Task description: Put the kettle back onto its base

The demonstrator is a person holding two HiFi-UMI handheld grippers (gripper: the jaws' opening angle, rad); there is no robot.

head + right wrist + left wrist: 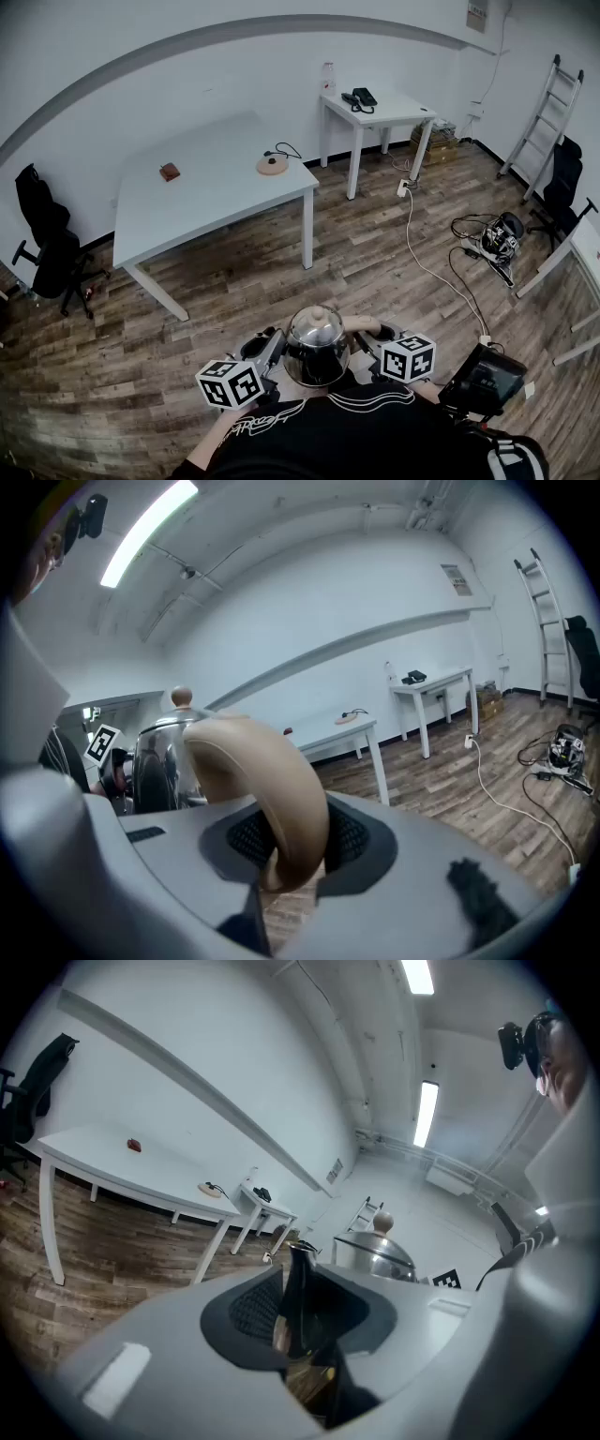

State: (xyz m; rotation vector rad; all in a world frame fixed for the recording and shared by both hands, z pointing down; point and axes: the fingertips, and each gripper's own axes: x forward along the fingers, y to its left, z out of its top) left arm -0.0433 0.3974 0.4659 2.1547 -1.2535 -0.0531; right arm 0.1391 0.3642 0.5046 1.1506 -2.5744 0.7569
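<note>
A shiny steel kettle (316, 345) with a round lid knob hangs close in front of the person, over the wooden floor. My left gripper (265, 353) is shut on its dark spout (298, 1293). My right gripper (371, 339) is shut on its tan curved handle (274, 789). In the left gripper view the kettle's lid (375, 1250) rises behind the jaws of the left gripper (298, 1314). In the right gripper view the handle fills the gap of the right gripper (286, 844), with the kettle body (157, 763) to the left. The round tan base (272, 165), with its cord, lies far off on the white table (216, 192).
A small brown object (169, 172) lies on the same table. A smaller white table (380, 111) with a phone stands at the back right. Black chairs (47, 246) stand at the left, a ladder (546, 114) at the right. Cables (433, 274) and a black device (484, 380) lie on the floor.
</note>
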